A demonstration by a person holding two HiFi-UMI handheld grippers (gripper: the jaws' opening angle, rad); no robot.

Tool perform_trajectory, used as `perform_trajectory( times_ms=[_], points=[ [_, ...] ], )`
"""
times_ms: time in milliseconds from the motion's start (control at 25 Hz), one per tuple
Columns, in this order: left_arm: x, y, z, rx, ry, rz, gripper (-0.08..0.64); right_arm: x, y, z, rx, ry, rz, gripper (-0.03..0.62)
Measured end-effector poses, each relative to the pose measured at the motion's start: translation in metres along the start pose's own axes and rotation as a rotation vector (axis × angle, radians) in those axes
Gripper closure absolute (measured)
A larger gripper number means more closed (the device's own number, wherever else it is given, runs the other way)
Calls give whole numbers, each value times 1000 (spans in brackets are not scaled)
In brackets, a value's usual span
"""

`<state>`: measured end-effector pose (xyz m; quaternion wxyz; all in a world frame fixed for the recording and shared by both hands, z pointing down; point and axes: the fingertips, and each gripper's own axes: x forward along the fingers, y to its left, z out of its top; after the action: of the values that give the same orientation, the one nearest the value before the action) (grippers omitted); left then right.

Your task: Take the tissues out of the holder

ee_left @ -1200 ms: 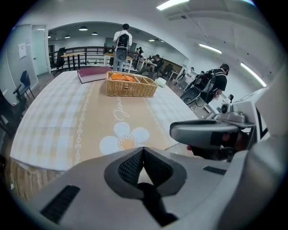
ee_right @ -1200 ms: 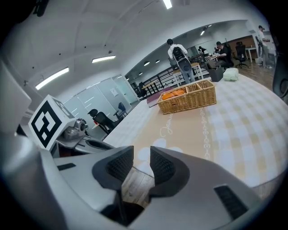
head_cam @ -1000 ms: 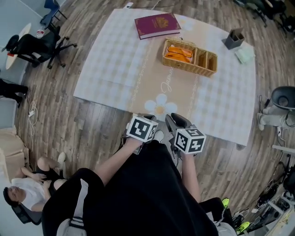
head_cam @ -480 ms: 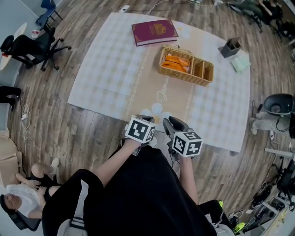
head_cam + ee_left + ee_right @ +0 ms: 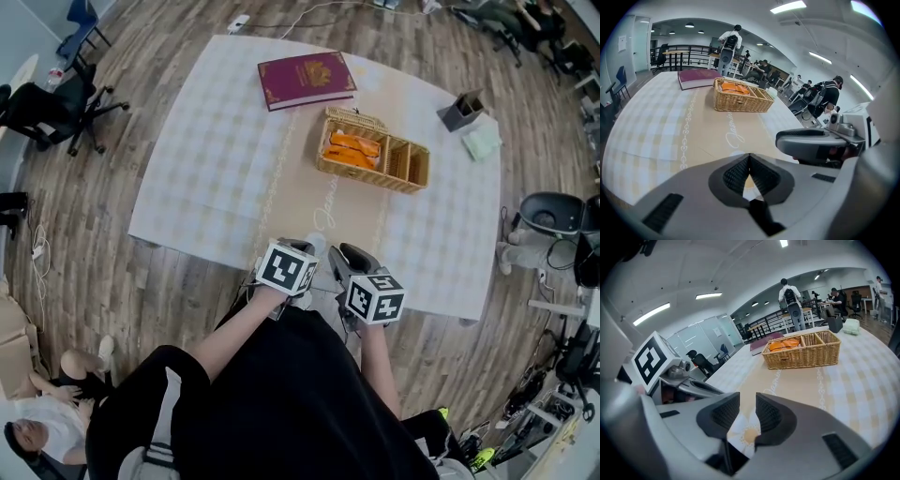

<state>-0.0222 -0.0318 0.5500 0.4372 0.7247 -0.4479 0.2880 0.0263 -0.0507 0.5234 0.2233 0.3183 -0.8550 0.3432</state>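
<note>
head view: both tools hang side by side over the near edge of the bench (image 5: 206, 141), the left tool (image 5: 298, 251) just beside the right tool (image 5: 349, 258). the dark holder (image 5: 466, 106) stands upright near the far right corner, well apart from both and diagonally forward-right. the right tool is the nearer one, so the reach looks like its job. a pale green pack (image 5: 482, 141), probably tissues, lies just beside the holder toward the bench's right edge. what the holder itself contains cannot be told. the wicker basket (image 5: 375, 178), its long axis roughly left to right, sits between the tools and the holder with orange packs (image 5: 353, 145) in its left compartment. a straight path passes its right end. a maroon book (image 5: 307, 79) lies far left, out of the way.

left gripper view: the left tool (image 5: 749, 159) is closed, its tips meeting on nothing. the basket (image 5: 740, 101) lies ahead across bare cloth.

right gripper view: the right tool (image 5: 747, 404) has its jaws a little apart and empty. beyond the basket's (image 5: 804, 357) right end stand the holder (image 5: 836, 324) and the green pack (image 5: 851, 326), with open cloth to the right. the corner leaves little margin past them.
</note>
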Motion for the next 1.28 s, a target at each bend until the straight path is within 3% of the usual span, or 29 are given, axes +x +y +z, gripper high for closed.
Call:
perform_trajectory(
  times_ms=[520, 800, 1280],
  points=[
    [6, 30, 46, 3, -22, -49, 560, 26, -8, 36, -29, -8, -56, 476],
    [5, 52, 51, 4, -4, -87, 560, 43, -1, 41, -21, -4, -89, 474],
    [16, 74, 60, 13, -2, -175, 560, 60, -15, 84, -45, -65, -190, 468]
  ],
)
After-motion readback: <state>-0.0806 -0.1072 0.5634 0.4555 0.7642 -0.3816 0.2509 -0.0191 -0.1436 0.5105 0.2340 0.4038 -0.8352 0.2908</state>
